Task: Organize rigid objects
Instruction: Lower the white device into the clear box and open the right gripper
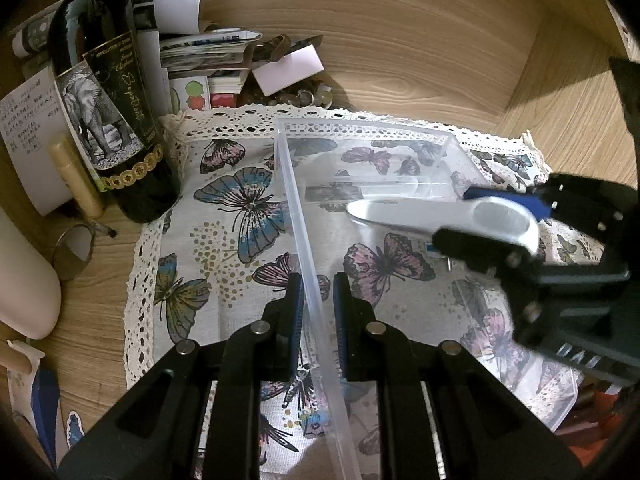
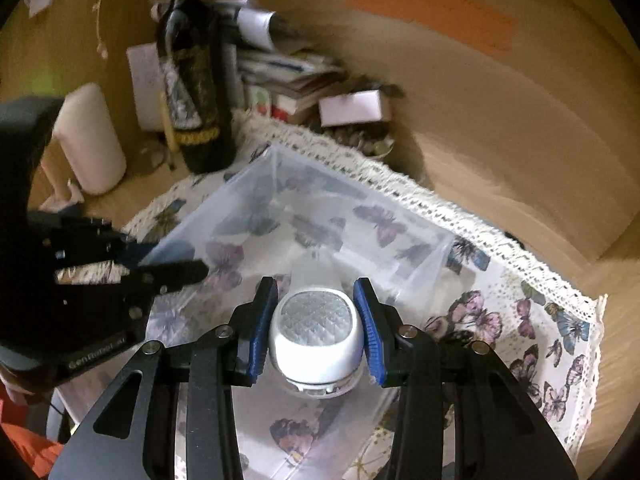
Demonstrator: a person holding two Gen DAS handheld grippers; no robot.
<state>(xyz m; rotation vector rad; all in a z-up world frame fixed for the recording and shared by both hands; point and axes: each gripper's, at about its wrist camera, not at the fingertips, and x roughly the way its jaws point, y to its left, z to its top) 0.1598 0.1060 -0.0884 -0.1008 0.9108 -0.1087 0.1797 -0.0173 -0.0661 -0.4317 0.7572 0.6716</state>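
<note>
A clear plastic box (image 1: 360, 125) stands on a butterfly-print cloth (image 1: 224, 208). My left gripper (image 1: 316, 280) is shut on the box's left wall, one pad on each side. In the right wrist view the left gripper (image 2: 168, 260) shows at the box's near-left edge. My right gripper (image 2: 315, 282) is shut on a white handheld device (image 2: 316, 332) with a grey meshed window. The device's slim end points forward and down into the box (image 2: 276, 158). From the left wrist, the device (image 1: 420, 214) hangs over the box's right half in the right gripper (image 1: 460, 216).
A dark wine bottle (image 1: 116, 120) stands at the cloth's far-left corner, with a white cylinder (image 2: 88, 140) left of it. Stacked booklets and papers (image 1: 208, 52) and a pile of small trinkets (image 1: 304, 96) lie behind the cloth. Wooden walls close the back and right.
</note>
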